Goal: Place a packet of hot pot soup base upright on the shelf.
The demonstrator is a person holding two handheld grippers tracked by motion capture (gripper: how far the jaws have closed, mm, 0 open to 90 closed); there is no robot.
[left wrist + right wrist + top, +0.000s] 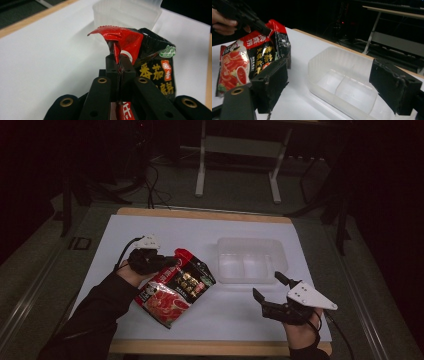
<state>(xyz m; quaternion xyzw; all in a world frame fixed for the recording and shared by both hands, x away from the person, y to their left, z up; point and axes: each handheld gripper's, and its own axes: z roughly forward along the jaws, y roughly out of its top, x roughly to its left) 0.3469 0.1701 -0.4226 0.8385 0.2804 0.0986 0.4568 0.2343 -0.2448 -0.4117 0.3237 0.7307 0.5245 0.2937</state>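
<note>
Left gripper view: left claw point(119, 65) clamps crinkled red-black sauce packet point(140, 47); right claw point(337, 87) apart.

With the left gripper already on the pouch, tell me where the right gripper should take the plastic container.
Grip the near long wall of the clear container, coming down from above with the open right gripper. The container sits open-topped and upright with thin vertical walls, and a divider splits it inside, so a rim pinch beside that divider suits best.

I see my left hand-held gripper point(169, 261) and right hand-held gripper point(267, 286): black, brass-ringed screw holes, grey three-cornered plates, trailing black cables, dark sleeves.
</note>
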